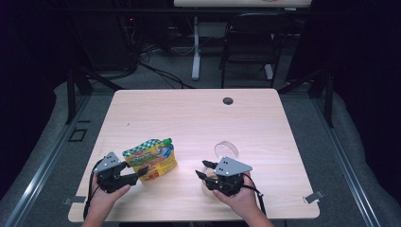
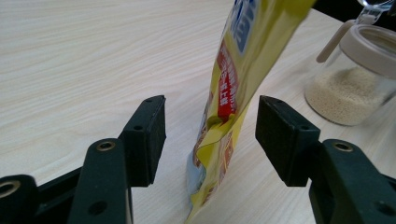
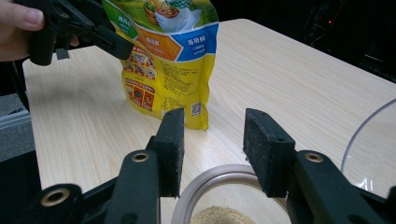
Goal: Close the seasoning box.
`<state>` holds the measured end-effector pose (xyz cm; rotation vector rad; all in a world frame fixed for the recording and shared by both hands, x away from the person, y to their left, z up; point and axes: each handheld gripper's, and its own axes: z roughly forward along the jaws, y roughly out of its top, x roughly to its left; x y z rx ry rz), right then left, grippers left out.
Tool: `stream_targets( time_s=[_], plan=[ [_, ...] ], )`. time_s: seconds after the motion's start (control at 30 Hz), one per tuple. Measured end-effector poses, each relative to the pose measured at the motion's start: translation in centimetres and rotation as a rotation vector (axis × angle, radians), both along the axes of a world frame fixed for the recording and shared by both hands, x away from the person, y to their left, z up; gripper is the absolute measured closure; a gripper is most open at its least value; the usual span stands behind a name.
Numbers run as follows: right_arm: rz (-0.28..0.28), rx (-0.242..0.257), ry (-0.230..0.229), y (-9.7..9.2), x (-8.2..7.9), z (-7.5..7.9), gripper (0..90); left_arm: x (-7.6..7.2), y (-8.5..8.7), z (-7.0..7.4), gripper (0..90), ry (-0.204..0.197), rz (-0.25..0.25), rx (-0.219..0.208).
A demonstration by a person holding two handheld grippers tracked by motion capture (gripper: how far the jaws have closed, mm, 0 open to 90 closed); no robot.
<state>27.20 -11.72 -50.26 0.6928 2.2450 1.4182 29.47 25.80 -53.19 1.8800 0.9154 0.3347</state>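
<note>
Left claw (image 2: 210, 135): open, straddling yellow printed plastic pouch (image 2: 233, 93), pads clear, lower centre.
Right claw (image 3: 212, 149): open above clear glass jar of beige granules (image 3: 219, 205).
Tabletop (image 1: 189, 118): light wood.

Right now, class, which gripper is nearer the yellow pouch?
Left. The left gripper has its open jaws on either side of the yellow pouch; the right gripper sits apart, over the jar.

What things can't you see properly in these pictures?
- Pouch top: cut off by the upper edge in the left gripper view.
- Jar body: cut off by the bottom edge in the right gripper view; in the high view the right tool covers it.
- Pouch print: too small to read in the high view.
</note>
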Motion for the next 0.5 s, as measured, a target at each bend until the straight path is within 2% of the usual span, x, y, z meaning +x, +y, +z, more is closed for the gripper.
stream_targets(
  time_s=[0.17,0.4,0.5],
  plan=[
    [-0.016,0.008,0.012,-0.3,0.1,0.5,58.0,0.0,0.5,0.2,42.2,0.014,0.005,-0.015],
    [-0.048,0.012,0.025,-1.1,0.1,1.6,58.1,-0.1,0.9,0.7,42.0,0.004,0.004,-0.009],
    [-0.067,0.017,0.027,-1.5,0.1,2.0,58.1,-0.1,1.0,0.8,41.9,0.004,0.013,-0.023]
  ],
)
